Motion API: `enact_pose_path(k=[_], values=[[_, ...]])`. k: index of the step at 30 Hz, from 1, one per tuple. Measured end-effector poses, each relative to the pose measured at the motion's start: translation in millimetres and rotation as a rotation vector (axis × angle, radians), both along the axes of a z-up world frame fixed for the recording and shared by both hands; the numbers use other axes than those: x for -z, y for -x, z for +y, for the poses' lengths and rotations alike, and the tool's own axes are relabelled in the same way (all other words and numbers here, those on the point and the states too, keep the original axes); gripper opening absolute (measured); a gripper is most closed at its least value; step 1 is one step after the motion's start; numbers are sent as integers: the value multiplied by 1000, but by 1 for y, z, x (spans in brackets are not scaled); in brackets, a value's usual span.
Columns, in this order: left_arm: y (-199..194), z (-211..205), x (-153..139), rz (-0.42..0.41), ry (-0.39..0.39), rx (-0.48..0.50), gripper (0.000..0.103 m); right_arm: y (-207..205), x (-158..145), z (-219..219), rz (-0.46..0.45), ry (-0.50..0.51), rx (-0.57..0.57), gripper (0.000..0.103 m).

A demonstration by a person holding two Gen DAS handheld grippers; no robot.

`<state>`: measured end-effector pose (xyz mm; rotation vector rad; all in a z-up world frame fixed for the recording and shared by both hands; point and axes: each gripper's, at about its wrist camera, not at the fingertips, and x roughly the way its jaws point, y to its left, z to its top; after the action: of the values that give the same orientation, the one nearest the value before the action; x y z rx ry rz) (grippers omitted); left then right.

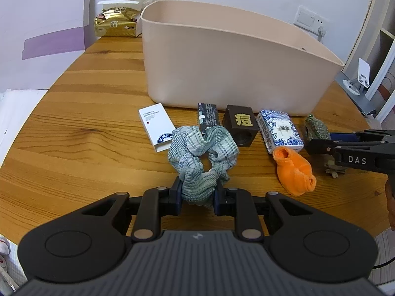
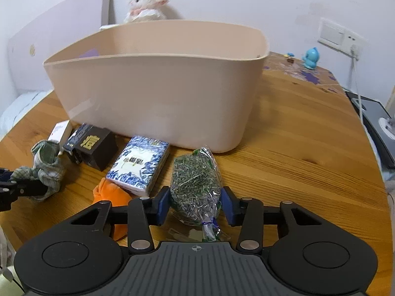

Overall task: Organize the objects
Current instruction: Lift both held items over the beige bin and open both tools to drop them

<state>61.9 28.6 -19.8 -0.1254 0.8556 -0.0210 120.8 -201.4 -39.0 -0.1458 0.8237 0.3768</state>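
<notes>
Two handheld grippers work over a wooden table (image 1: 74, 128) in front of a beige tub (image 1: 222, 69). The left gripper (image 1: 198, 192) pinches the near edge of a blue-green scrunchie (image 1: 202, 153) lying on the table. The right gripper (image 2: 195, 203) has its blue pads against both sides of a clear bag of dried herbs (image 2: 195, 180). Between them, before the tub, sit a white box (image 1: 155, 129), a dark cube (image 1: 240, 128), a blue-and-white packet (image 1: 279, 130) and an orange cloth (image 1: 293, 172)
</notes>
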Motion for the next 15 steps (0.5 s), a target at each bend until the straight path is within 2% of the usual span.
enact_pose_path(k=[7, 15], values=[[9, 6, -21, -67, 6, -9, 25, 24, -31, -17, -84, -73, 49, 41], [10, 9, -65, -193, -8, -4, 25, 41, -81, -22, -226, -140, 64, 41]])
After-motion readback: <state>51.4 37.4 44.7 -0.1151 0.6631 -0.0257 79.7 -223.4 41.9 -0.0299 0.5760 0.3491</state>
